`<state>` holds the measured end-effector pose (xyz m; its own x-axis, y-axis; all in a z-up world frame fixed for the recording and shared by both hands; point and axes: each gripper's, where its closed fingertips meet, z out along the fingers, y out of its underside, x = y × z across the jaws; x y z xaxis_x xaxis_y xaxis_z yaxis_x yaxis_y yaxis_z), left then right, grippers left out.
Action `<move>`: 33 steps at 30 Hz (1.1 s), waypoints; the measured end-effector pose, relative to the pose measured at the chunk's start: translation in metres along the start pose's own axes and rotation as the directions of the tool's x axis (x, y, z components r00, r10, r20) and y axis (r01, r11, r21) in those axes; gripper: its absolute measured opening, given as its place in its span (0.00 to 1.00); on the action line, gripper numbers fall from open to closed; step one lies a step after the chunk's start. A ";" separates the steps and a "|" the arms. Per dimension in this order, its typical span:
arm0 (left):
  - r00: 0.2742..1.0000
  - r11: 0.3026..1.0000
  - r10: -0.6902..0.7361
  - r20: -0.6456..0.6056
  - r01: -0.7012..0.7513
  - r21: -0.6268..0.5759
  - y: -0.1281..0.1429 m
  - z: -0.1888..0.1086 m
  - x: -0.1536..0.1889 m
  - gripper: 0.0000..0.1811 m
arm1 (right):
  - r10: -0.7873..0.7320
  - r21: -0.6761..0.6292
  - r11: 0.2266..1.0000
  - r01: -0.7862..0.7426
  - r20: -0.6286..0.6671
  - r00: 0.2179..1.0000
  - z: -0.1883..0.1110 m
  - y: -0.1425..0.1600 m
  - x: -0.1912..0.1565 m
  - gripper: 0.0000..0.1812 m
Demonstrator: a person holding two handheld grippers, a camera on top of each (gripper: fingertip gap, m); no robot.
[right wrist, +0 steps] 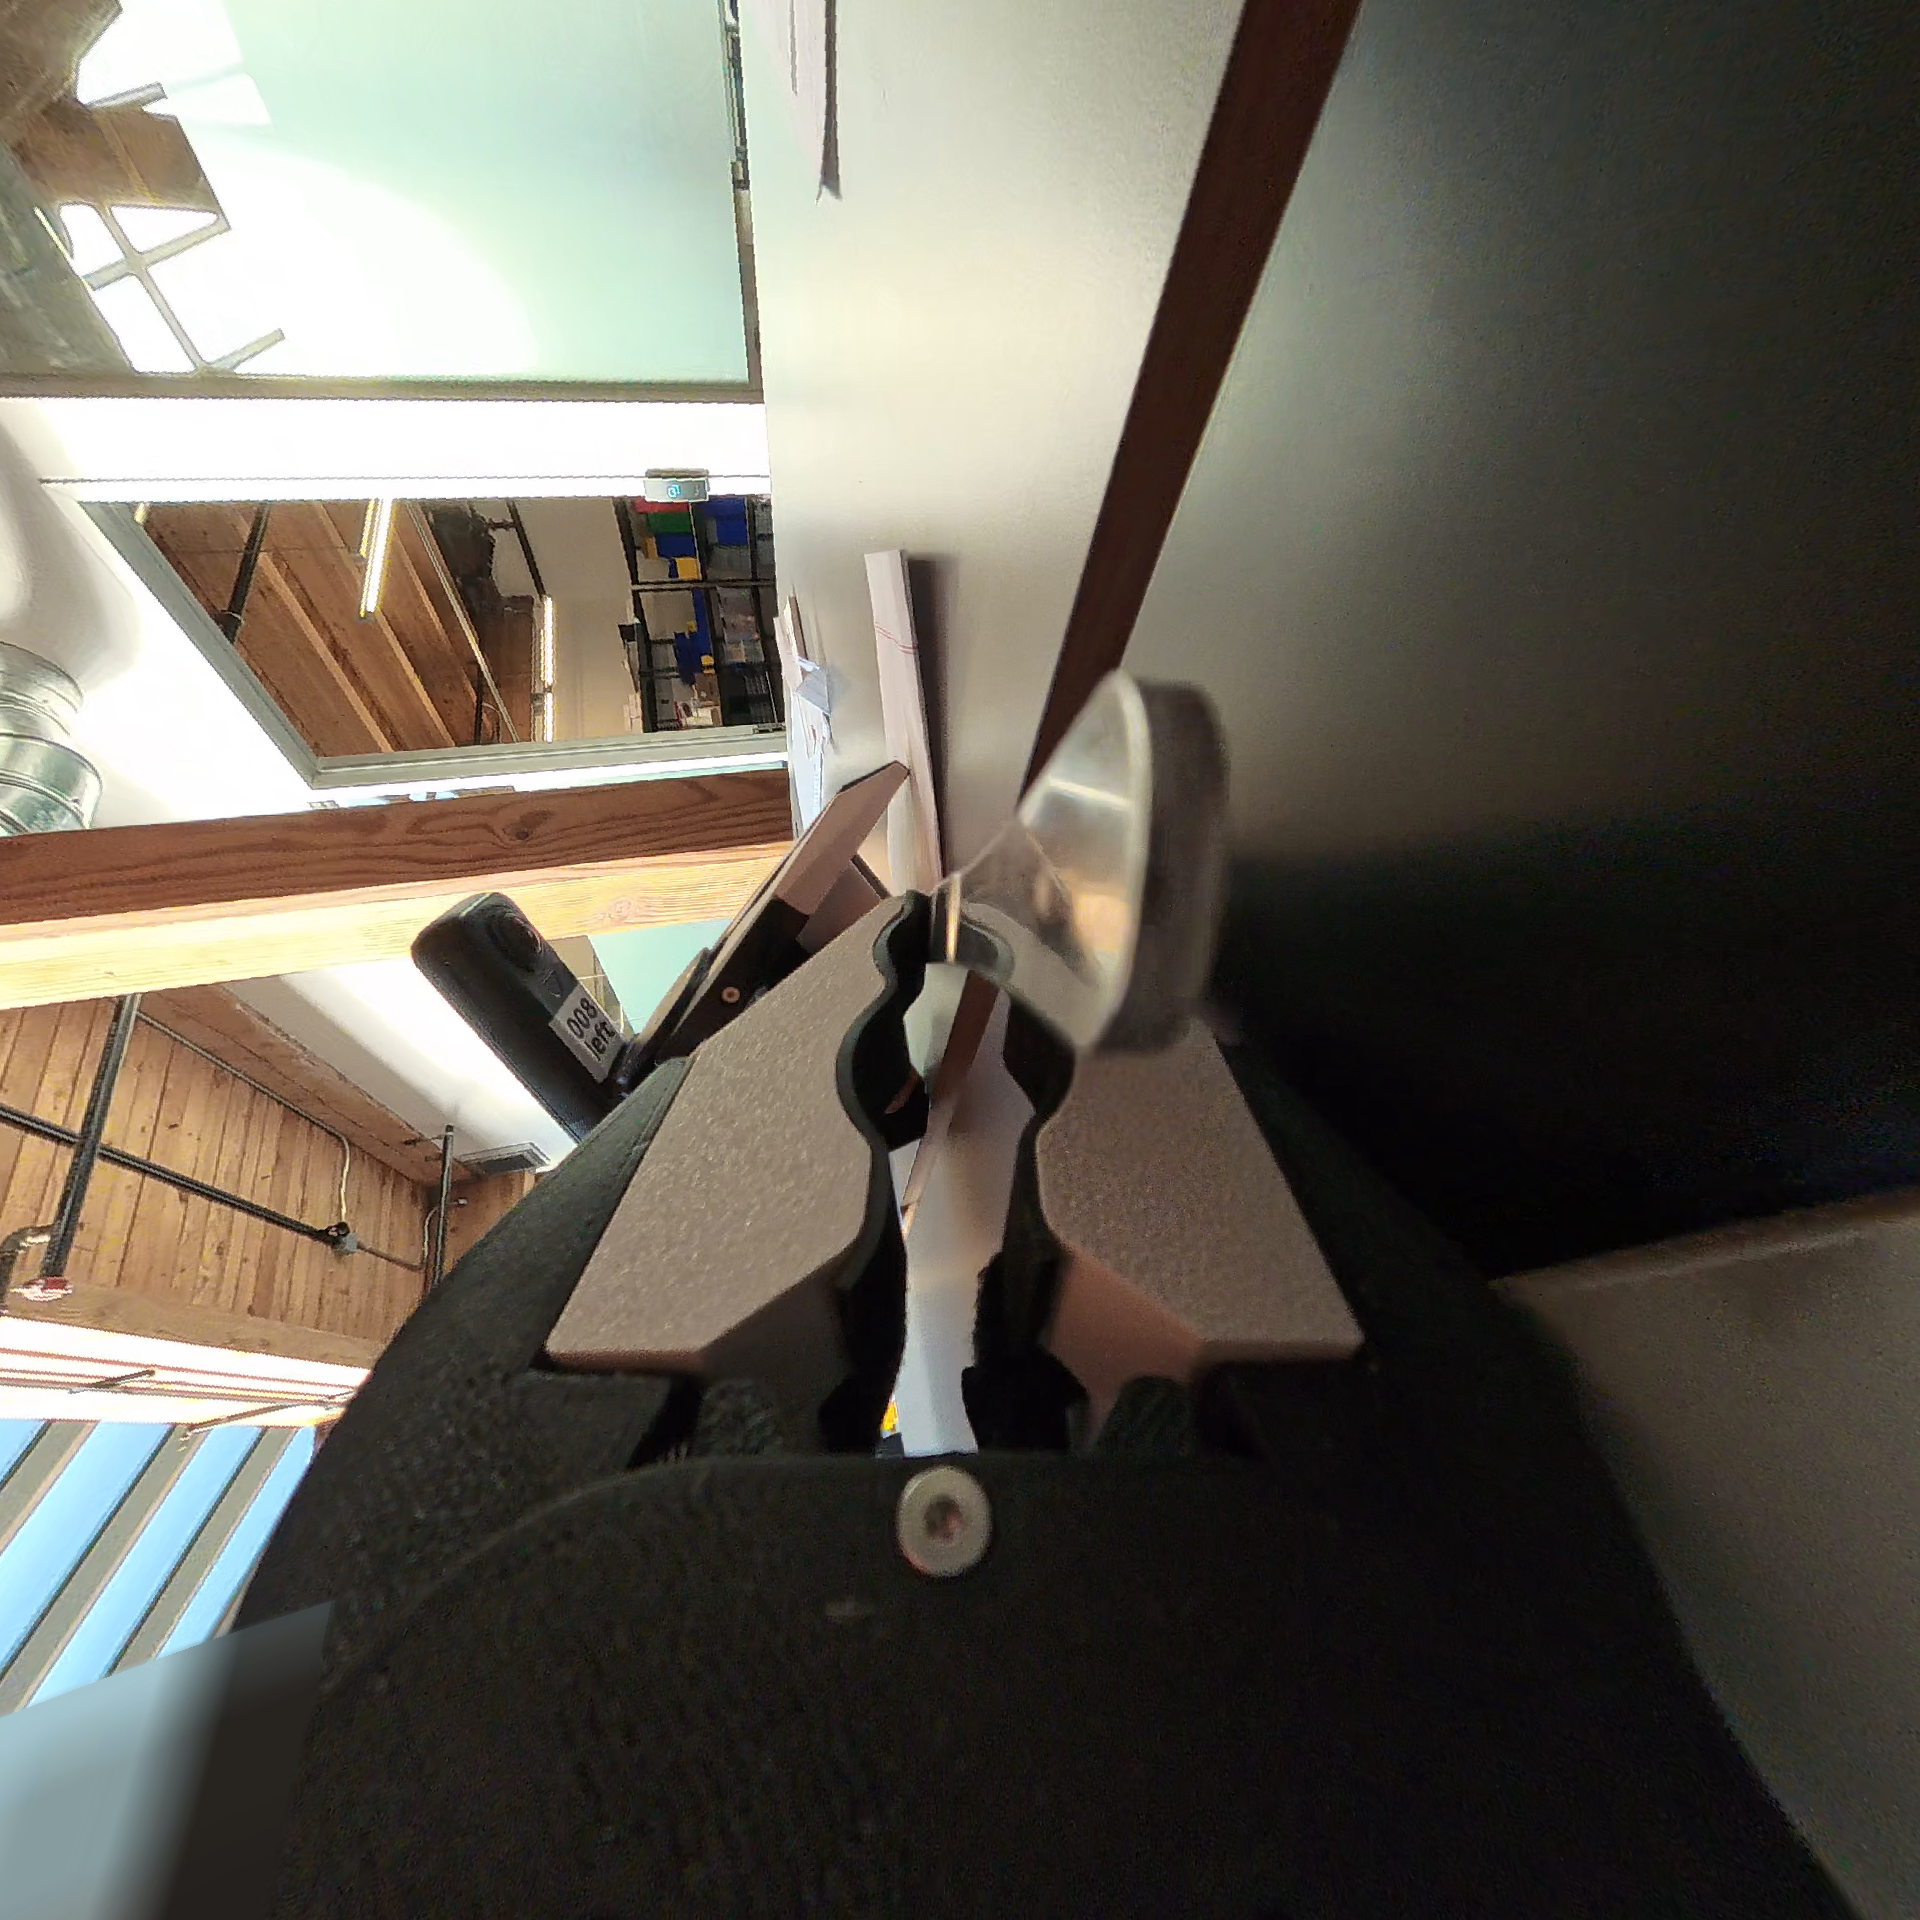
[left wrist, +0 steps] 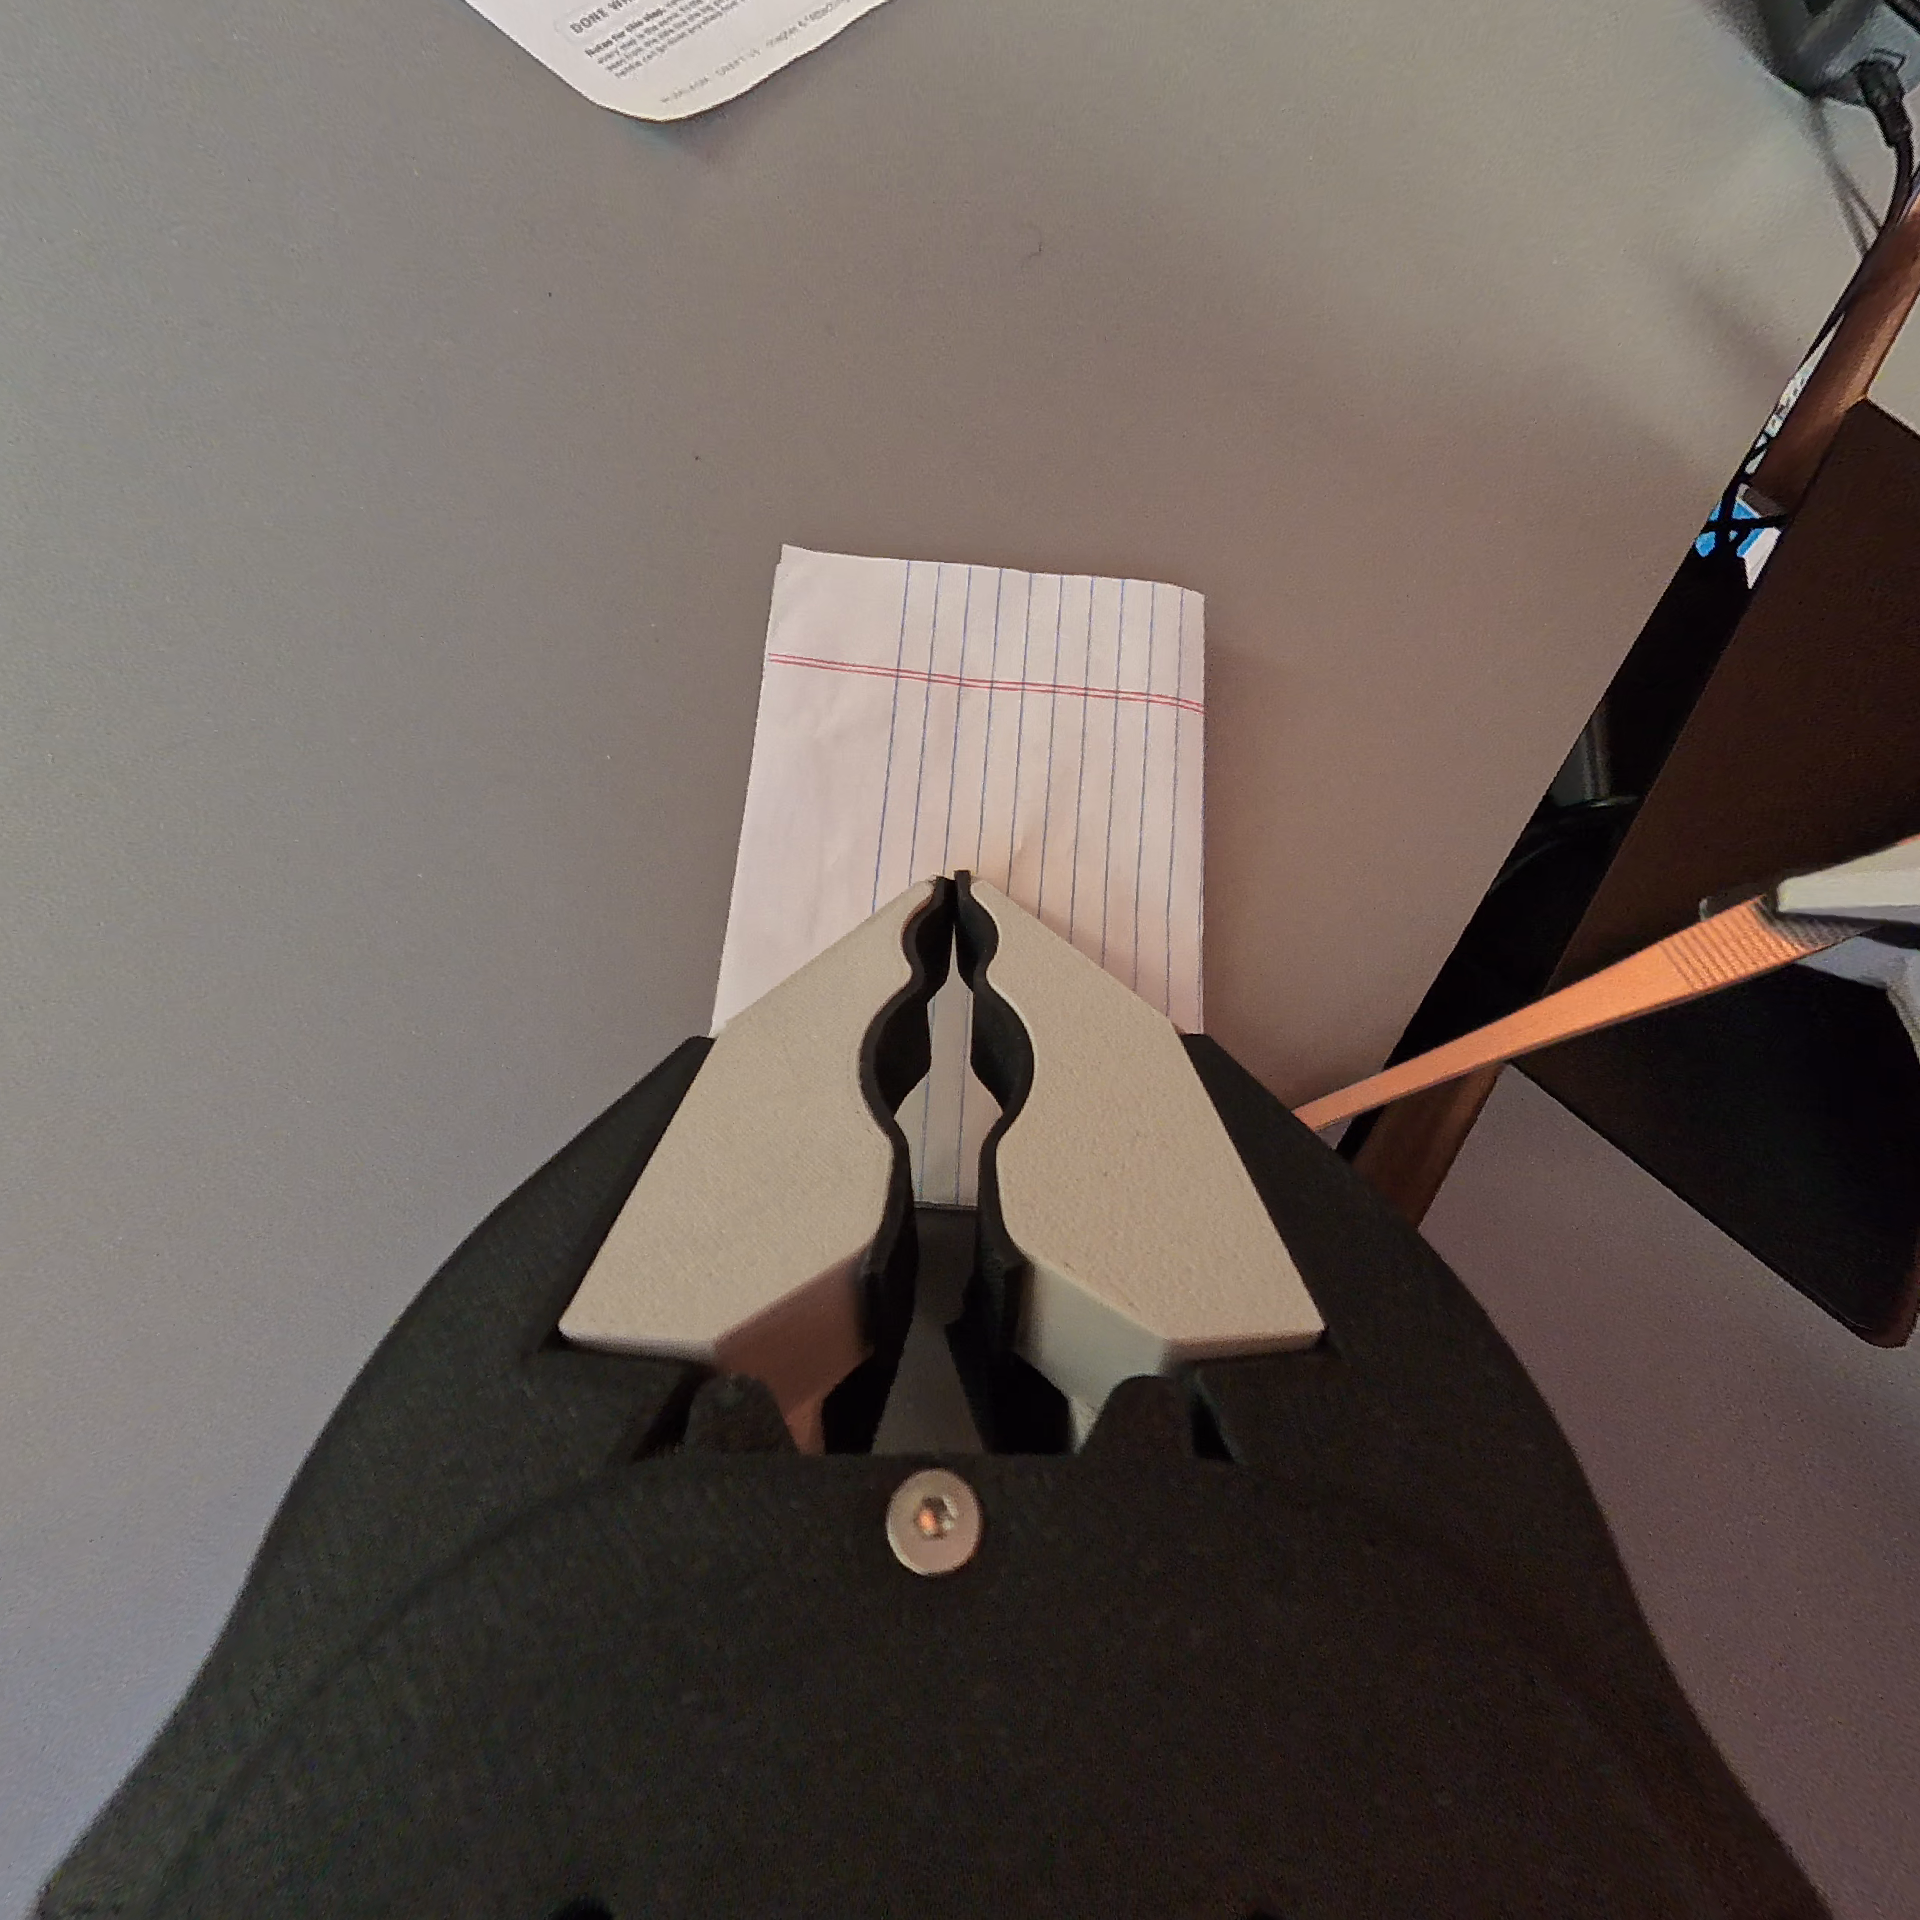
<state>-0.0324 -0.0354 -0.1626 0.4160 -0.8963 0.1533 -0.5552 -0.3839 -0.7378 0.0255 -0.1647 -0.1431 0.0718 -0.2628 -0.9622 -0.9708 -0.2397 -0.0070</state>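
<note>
The left gripper (left wrist: 954, 883) is nearest, its tips pinched together over a folded sheet of lined paper (left wrist: 987, 769). The paper lies flat on the grey table (left wrist: 416, 520), under the tips and stretching past them. I cannot tell if the tips grip the paper or only press on it. A printed sheet (left wrist: 686, 52) lies far beyond the paper. The right gripper (right wrist: 961, 920), turned on its side, is clamped on the thin stem of a shiny metal knob (right wrist: 1091, 831) at the table's brown edge (right wrist: 1174, 468).
</note>
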 end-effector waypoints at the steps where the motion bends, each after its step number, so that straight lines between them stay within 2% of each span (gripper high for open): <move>1: 1.000 1.000 -0.001 -0.001 0.001 0.000 0.000 0.000 0.000 0.00 | -0.004 0.000 1.000 0.004 0.001 1.000 0.001 -0.003 0.000 0.06; 13: 1.000 1.000 0.018 0.007 -0.018 0.000 0.000 0.000 0.000 0.00 | -0.042 0.010 0.999 0.042 0.018 0.999 0.008 -0.032 -0.008 0.06; 17: 1.000 1.000 0.019 0.005 -0.019 0.005 0.000 0.000 0.000 0.00 | -0.129 0.021 0.991 0.128 0.050 0.990 0.004 -0.037 -0.018 0.06; 22: 1.000 1.000 -0.004 -0.018 0.004 0.006 0.000 0.000 0.000 0.00 | -0.346 0.044 0.938 0.343 0.151 0.926 -0.006 -0.033 -0.041 0.06; 24: 0.997 0.999 -0.049 -0.054 0.049 0.003 0.000 -0.001 0.000 0.00 | -0.461 0.090 0.887 0.452 0.206 0.863 -0.013 -0.031 -0.056 0.06; 26: 0.989 0.995 -0.104 -0.104 0.104 -0.010 -0.001 -0.001 0.001 0.00 | -0.607 0.163 0.794 0.586 0.250 0.754 -0.023 -0.028 -0.075 0.06; 28: 0.979 0.989 -0.147 -0.141 0.146 -0.015 -0.001 -0.001 0.001 0.00 | -0.745 0.276 0.664 0.695 0.318 0.586 -0.038 -0.018 -0.103 0.06; 30: 0.975 0.987 -0.162 -0.150 0.161 -0.019 -0.002 -0.001 0.000 0.00 | -0.846 0.411 0.529 0.742 0.323 0.424 -0.055 -0.012 -0.130 0.07; 33: 0.984 0.992 -0.124 -0.132 0.122 -0.021 -0.003 0.002 0.000 0.00 | -0.929 0.561 0.368 0.742 0.263 0.261 -0.076 -0.011 -0.161 0.08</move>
<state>-0.0293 -0.0338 -0.1613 0.3830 -0.8634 0.3284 -0.5155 -0.4948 -0.6996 0.0421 -0.1905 0.0328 0.8600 0.4001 -0.3166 -0.4321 0.2412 -0.8690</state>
